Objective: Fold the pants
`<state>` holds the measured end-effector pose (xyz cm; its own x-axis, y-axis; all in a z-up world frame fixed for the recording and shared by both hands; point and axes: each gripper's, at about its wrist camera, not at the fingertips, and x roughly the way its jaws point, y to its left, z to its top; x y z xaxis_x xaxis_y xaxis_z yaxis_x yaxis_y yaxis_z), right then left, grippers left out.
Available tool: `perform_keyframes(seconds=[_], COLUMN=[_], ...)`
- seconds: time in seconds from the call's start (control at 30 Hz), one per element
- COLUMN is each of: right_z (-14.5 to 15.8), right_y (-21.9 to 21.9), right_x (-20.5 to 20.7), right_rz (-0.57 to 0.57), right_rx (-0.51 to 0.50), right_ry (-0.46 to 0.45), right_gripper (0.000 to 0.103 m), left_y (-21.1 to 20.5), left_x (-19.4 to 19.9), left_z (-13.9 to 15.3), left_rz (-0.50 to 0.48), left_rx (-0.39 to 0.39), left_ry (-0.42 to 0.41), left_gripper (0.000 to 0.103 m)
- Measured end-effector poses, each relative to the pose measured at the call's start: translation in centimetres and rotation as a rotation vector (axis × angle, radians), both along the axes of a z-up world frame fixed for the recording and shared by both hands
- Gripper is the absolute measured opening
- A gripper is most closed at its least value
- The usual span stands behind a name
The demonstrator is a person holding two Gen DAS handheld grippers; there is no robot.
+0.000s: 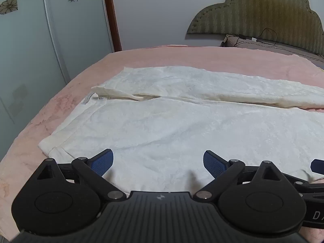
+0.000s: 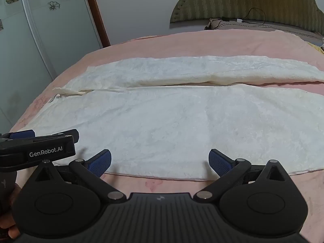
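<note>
White pants lie spread flat on the pink bed, waist at the left, both legs running right; they also show in the right wrist view. The fly is open at the waistband. My left gripper is open and empty, low over the near leg by the waist's near edge. My right gripper is open and empty, just above the near edge of the near leg. The left gripper also shows in the right wrist view at the left; a blue fingertip of the right gripper shows in the left wrist view.
The pink bedspread covers the bed. A padded headboard and a pillow with a black cable stand at the back right. A wardrobe with flower-patterned doors stands to the left of the bed.
</note>
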<state>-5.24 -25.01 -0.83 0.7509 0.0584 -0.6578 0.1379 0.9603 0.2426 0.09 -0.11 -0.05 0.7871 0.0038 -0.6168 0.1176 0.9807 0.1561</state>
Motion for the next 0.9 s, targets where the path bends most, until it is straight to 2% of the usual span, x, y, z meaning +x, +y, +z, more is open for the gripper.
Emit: perform_keyframes(seconds=[0.47,0.9], right_z=[-0.64,-0.05], right_y=[0.45,0.06], right_x=[-0.39,-0.06], right_rz=[-0.001,0.007], right_rx=[0.002,0.013], right_ry=[-0.008,-0.003], right_gripper=[0.103,0.103], left_y=[0.32,0.38], left_x=[-0.04,-0.09], left_z=[-0.11,-0.19], left_rz=[0.01,0.01], left_rx=[-0.014,-0.016], left_ry=[0.0,-0.002], left_gripper=[0.098,0.098])
